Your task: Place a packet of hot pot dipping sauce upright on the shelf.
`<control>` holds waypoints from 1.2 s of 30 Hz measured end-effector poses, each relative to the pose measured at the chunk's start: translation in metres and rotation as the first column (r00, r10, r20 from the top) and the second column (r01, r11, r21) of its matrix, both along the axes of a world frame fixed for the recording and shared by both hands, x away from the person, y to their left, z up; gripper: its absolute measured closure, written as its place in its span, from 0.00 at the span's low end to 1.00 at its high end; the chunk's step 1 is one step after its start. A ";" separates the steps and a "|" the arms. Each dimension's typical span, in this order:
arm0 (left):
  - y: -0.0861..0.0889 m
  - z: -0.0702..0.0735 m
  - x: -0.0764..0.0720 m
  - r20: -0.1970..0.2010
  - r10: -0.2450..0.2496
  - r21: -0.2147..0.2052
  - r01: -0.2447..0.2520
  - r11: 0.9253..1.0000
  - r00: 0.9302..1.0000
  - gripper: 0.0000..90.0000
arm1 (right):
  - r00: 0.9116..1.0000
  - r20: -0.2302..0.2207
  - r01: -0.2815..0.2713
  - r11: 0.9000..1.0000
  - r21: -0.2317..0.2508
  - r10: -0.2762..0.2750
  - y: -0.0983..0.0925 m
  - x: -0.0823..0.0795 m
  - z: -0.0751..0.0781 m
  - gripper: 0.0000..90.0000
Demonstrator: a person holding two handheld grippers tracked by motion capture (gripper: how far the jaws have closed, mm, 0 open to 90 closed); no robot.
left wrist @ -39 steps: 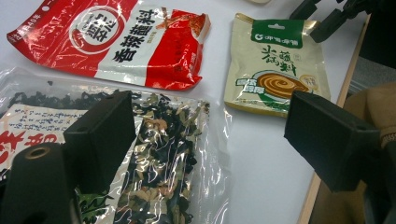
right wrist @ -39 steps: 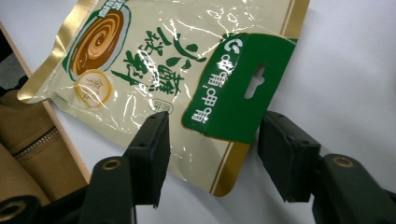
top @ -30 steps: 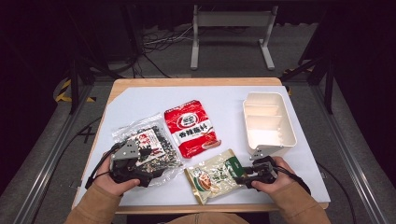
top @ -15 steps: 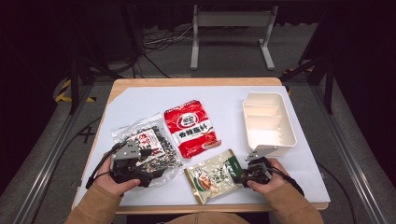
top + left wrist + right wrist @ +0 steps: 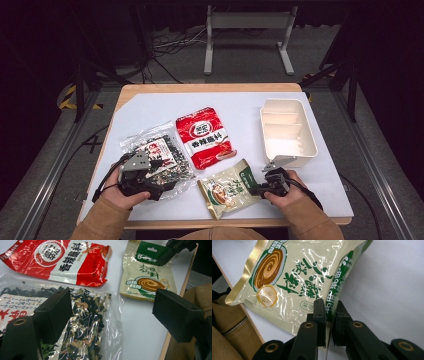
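On the white table top [image 5: 150, 115], near its front edge, lies the cream-and-green foil sauce pouch [image 5: 229, 188]; the right gripper [image 5: 261, 189], its jaws having just been closing, pinches the pouch's green end. The left gripper [image 5: 157, 176] hangs wide open over the clear bag of dark dried vegetables [image 5: 156, 156].

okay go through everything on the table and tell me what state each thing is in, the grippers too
Green-beige pouch: sealed, its green top edge pinched.
Right gripper: jaws have just been closing, shut on the pouch.
Left gripper: open over the clear bag.
Clear bag: sealed, flat.
Red pouch: sealed, flat, untouched.
White tray: upright, empty.
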State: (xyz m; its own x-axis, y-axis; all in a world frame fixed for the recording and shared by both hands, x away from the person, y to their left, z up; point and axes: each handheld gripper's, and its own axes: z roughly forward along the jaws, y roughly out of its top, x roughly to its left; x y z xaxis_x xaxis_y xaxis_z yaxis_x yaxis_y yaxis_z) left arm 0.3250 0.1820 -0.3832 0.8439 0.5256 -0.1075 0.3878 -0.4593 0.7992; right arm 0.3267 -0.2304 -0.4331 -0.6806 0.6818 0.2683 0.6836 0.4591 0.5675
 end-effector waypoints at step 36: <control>0.018 0.005 0.003 0.026 0.056 -0.026 -0.055 0.998 0.998 0.18 | 0.994 0.100 -0.047 0.995 0.091 0.038 -0.011 0.002 0.070 1.00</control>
